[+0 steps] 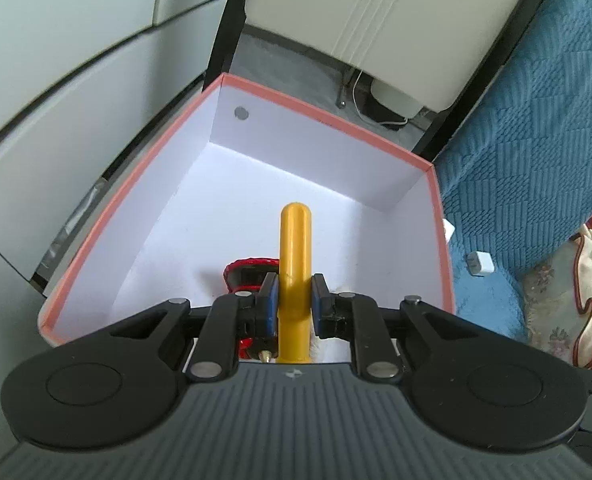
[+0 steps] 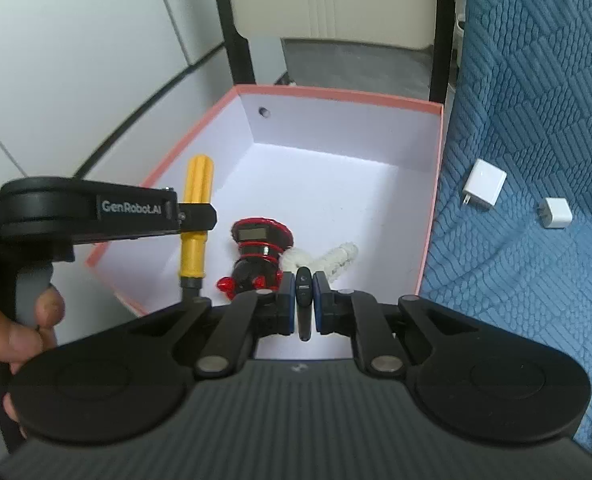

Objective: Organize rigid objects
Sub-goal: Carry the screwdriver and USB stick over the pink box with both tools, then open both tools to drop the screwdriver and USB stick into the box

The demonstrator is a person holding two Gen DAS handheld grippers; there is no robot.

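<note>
Holding my left gripper [image 1: 292, 294] clamped on a yellow plastic-handled screwdriver [image 1: 295, 264] over the pink-rimmed white cardboard box [image 1: 328, 120], my right gripper [image 2: 304, 292] pinching a small black oblong fob [image 2: 303, 300], red-and-black gadget [image 2: 258, 256] at eleven o'clock of it.

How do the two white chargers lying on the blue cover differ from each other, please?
The larger charger lies flat, broad face up, prongs toward the box; the smaller charger is a compact cube, farther from the box. The larger one looks slim, the smaller one blocky. Both are white with metal prongs and rest on the blue cover.
</note>
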